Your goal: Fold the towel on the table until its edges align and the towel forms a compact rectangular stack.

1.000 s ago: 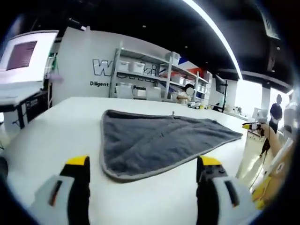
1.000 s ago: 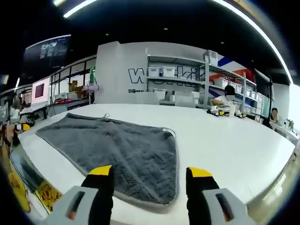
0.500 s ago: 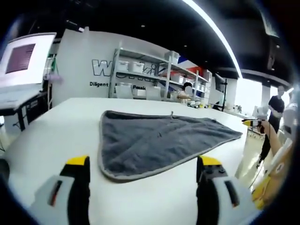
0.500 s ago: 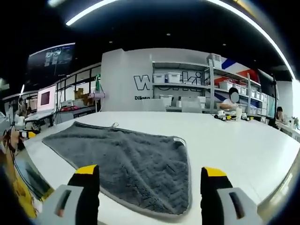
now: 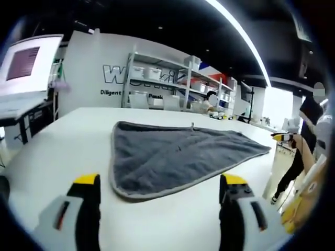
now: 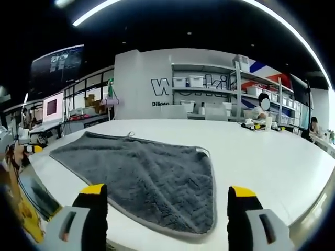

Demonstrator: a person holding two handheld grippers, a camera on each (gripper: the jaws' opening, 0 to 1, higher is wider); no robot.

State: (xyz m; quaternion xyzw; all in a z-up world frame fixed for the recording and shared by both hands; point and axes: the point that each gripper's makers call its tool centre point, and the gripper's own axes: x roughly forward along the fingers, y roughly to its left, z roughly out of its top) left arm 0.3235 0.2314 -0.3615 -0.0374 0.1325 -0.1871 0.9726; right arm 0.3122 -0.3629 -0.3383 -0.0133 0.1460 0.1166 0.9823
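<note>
On the white table (image 5: 63, 141) lies a dark grey towel (image 5: 172, 157), spread flat in one layer, pale edging all round and a small loop at its far edge. The left gripper (image 5: 157, 196) hangs short of its near corner, jaws spread wide and empty. The right gripper (image 6: 166, 206) straddles the opposite corner, likewise agape, and its view shows a white label on the hem.

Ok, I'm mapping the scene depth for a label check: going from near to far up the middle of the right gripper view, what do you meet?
Right gripper, jaws wide apart → flat grey terry towel → bare white tabletop → metal shelving with white storage bins against the grey back wall.
</note>
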